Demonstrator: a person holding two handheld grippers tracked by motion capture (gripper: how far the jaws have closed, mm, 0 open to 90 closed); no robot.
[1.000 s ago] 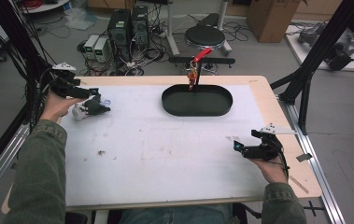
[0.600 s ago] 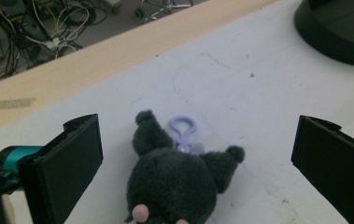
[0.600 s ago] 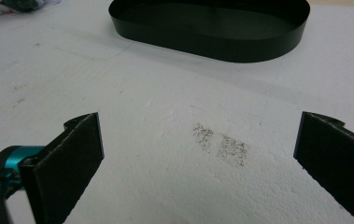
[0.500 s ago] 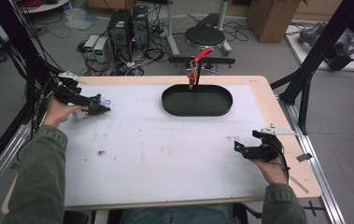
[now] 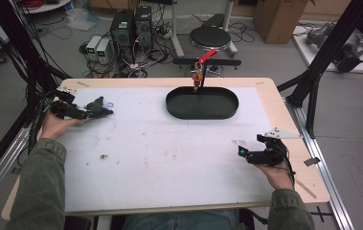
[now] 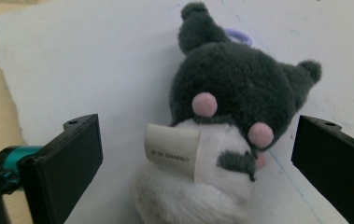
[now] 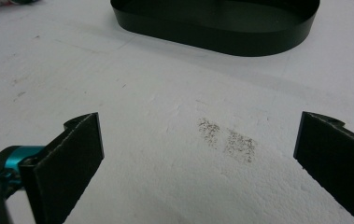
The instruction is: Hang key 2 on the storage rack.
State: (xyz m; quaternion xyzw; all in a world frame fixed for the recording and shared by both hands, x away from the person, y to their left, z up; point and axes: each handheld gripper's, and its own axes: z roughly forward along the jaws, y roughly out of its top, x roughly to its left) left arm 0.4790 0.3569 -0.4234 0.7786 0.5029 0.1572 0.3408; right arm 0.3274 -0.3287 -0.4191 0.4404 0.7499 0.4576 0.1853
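My left claw (image 6: 191,186) gapes wide round the plush toy (image 6: 226,126) lying at the table's (image 5: 169,158) left edge w/ jaws not touching; closing off-centre could just pinch fur & slip.

The plush toy (image 6: 221,135) is cut off below by the left gripper view's edge. Its purple loop (image 6: 238,36) is partly hidden behind the head. The black tray (image 7: 221,23) is cropped above.

The plush toy (image 6: 230,121) is fuzzy dark and white cloth with a paper-like tag (image 6: 172,149); the oval tray (image 5: 202,103) is smooth matt black; the surface (image 5: 169,158) is rough, scuffed white.
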